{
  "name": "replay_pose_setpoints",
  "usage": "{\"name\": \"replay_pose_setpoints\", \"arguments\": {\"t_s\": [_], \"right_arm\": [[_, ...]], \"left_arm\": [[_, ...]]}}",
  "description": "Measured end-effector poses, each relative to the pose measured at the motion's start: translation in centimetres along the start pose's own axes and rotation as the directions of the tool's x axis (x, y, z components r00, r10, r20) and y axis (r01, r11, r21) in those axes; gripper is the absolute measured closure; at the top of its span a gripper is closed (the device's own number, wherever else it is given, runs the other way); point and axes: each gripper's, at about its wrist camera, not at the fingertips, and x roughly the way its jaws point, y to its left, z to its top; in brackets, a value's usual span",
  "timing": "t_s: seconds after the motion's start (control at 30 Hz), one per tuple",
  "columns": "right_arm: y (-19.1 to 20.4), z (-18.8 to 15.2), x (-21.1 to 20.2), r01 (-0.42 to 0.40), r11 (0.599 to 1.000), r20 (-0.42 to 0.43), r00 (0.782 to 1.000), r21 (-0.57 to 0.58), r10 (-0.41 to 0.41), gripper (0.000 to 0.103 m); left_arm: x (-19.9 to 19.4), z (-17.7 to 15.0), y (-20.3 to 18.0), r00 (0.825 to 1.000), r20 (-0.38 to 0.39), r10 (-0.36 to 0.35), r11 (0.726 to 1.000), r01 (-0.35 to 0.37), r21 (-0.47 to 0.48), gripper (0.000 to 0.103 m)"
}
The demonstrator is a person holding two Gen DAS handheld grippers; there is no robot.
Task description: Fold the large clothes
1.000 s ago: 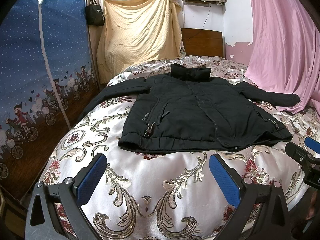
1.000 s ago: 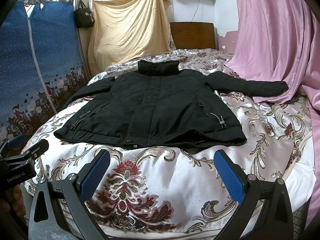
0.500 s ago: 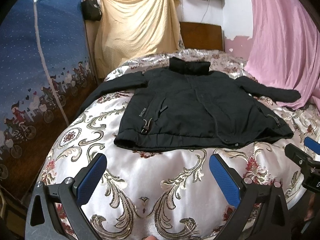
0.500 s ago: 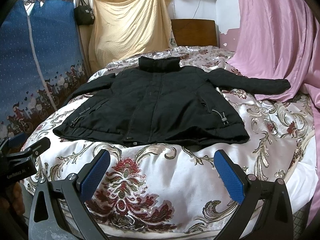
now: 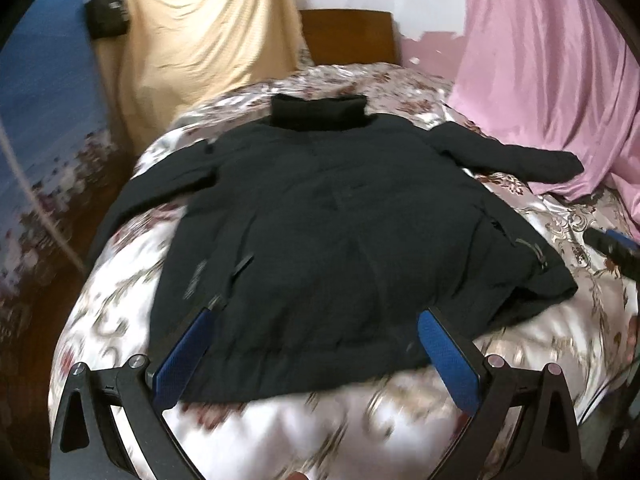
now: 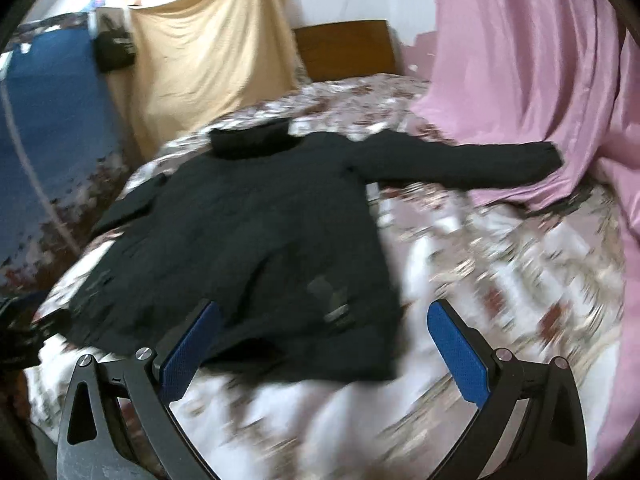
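While black jacket [image 5: 332, 232] lies flat, left fingers [image 5: 448, 354] and right fingers [image 6: 456, 346] straddle hem (both wide, holding nothing).

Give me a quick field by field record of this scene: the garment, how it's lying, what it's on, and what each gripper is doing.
garment: black jacket, collar at the far end
layout: spread flat, front up, unfolded
sleeves: both stretched outward; the right sleeve ends against the pink curtain
surface: floral bedspread
left gripper: open, empty, over the jacket's near hem
right gripper: open, empty, at the hem's right corner
backdrop: yellow sheet, wooden headboard
image quality: motion-blurred
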Motion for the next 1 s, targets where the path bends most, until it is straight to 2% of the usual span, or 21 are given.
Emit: {"name": "replay_pose_setpoints", "arguments": {"t_s": [0.13, 0.33, 0.63, 1.0], "right_arm": [[-2.9, 4.1, 3.0, 0.108, 0.994, -0.029, 0.994, -0.023, -0.109, 0.001], [-5.9, 8.5, 6.2, 0.219, 0.975, -0.033, 0.975, -0.028, -0.220, 0.001], [-10.1, 12.9, 10.7, 0.288, 0.957, -0.021, 0.957, -0.023, -0.289, 0.001], [-16.2, 16.7, 18.1, 0.358, 0.932, -0.056, 0.933, 0.051, -0.356, 0.001]], "left_arm": [[2.9, 3.4, -2.5, 0.999, -0.026, -0.043, 0.998, 0.044, 0.036, 0.000], [7.2, 8.2, -6.2, 0.995, -0.045, -0.085, 0.991, 0.089, 0.095, 0.000], [13.9, 13.7, -9.9, 0.997, -0.042, -0.066, 0.989, 0.071, 0.126, 0.000], [25.6, 20.5, -14.3, 0.998, -0.057, -0.028, 0.993, 0.035, 0.117, 0.000]]}}
